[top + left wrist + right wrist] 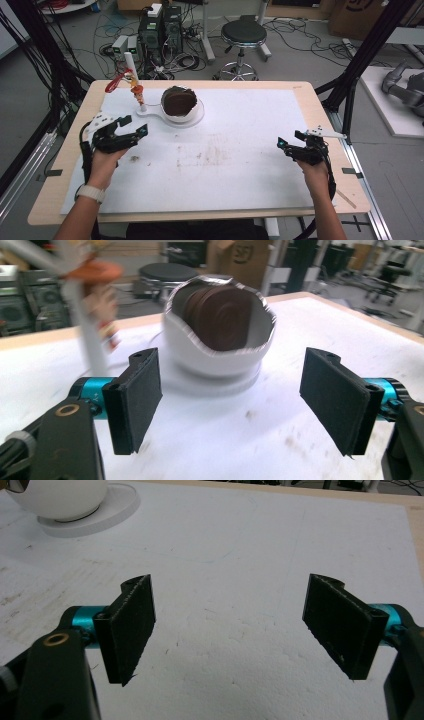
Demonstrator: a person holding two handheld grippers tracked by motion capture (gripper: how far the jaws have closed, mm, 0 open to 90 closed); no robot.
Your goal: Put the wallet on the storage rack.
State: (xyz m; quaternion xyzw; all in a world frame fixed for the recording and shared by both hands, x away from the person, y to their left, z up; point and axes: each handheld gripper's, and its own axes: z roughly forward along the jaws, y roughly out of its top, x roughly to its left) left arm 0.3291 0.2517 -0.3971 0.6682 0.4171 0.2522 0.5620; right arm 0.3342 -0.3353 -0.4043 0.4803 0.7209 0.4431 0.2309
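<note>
On the far left of the tabletop (300, 105) sits the thing I'm working around: a white egg-shaped bowl (215, 347) with a jagged, cracked-shell rim and a dark brown inside, parked on a round white base (150, 111). A thin white post (134, 80) stands up from that base just beside the bowl, with some small orange-red bits hanging on it that are too blurry for me to make out. My left hand-held gripper (131, 126) is just short of the bowl with its jaws spread wide and nothing between them, so I'd say I'm in the gap between a let-go and the next grab. My right hand-held gripper (290, 141) hovers well off over bare white sheet, jaws also wide and empty. If the bowl is next, I reckon I'll need to come in level and straddle that rounded wall low down, since the shell edge looks thin and the whole thing could slide on its base.
</note>
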